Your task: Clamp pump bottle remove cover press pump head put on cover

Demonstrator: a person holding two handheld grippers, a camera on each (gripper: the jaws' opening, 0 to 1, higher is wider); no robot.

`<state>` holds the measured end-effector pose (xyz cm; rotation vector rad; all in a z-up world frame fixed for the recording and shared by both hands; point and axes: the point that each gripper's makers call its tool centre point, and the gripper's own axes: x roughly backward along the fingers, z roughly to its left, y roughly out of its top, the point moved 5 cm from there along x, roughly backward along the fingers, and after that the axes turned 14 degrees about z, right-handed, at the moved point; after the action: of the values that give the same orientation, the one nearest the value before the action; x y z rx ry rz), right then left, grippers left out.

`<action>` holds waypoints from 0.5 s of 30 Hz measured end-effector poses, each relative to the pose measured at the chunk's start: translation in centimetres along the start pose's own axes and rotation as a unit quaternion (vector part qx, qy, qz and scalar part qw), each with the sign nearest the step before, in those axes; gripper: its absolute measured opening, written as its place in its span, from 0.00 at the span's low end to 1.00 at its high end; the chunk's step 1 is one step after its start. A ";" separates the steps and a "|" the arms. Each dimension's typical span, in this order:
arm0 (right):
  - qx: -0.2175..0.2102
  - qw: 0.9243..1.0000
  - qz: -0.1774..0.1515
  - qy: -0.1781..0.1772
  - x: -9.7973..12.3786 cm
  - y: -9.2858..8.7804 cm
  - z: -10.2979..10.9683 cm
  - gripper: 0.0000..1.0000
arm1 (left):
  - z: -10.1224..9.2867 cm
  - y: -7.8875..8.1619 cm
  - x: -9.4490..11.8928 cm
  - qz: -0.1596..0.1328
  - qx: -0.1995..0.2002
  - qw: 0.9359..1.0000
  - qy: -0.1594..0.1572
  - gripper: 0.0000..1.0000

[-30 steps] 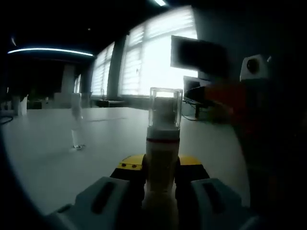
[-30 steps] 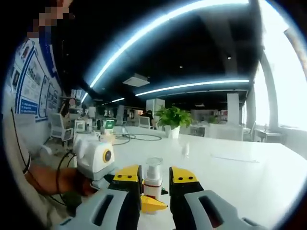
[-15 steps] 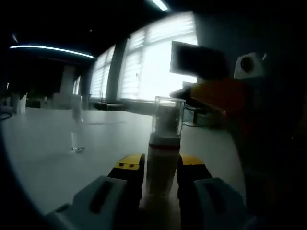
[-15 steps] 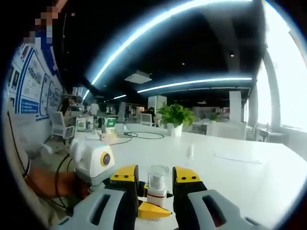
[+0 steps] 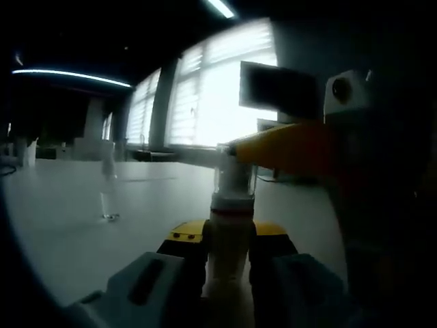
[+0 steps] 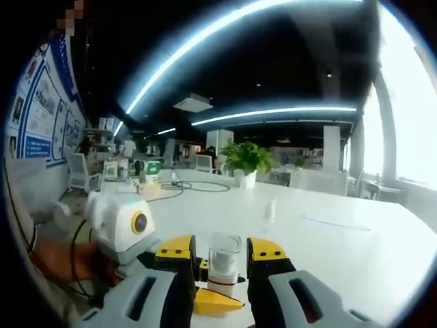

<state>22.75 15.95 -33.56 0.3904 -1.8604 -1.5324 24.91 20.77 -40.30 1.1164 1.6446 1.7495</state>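
Note:
The pump bottle (image 5: 231,232) is white with a dark ring at its neck and stands upright, with my left gripper (image 5: 229,244) shut on its body. Its clear cover (image 5: 234,179) sits on top. My right gripper (image 5: 235,147) reaches in from the right, one yellow jaw crossing the top of the cover. In the right gripper view the cover (image 6: 224,251) stands between the yellow tips of my right gripper (image 6: 222,254), a thin gap on each side. Below it is the bottle's neck (image 6: 222,283). A hand (image 6: 65,263) holds the left gripper at the left.
The white table (image 5: 61,219) stretches far and left. A small clear bottle (image 5: 109,184) stands on it, also seen as the small bottle (image 6: 270,213) beyond the cover. A potted plant (image 6: 246,164) stands at the far end, a dark monitor (image 5: 276,89) by the bright windows.
My right gripper has moved in and down, so its jaws now stand around the clear cover and one yellow jaw crosses the cover's top. The bottle stays clamped.

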 end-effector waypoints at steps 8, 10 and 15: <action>-0.001 1.000 0.011 -0.002 -0.5 -0.1 -0.1 0.24 | -0.1 0.1 0.0 0.000 -0.004 1.000 0.001 0.13; 0.000 1.000 0.013 -0.002 -0.7 -0.2 -0.1 0.24 | -0.1 0.1 0.0 0.000 -0.006 1.000 0.002 0.13; -0.004 1.000 0.020 -0.002 -1.0 -0.3 -0.1 0.22 | -0.3 0.0 0.0 0.000 -0.010 1.000 0.002 0.13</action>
<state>23.45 16.36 -34.18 0.3436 -1.8542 -1.5145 24.63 20.57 -40.24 1.1039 1.6251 1.7663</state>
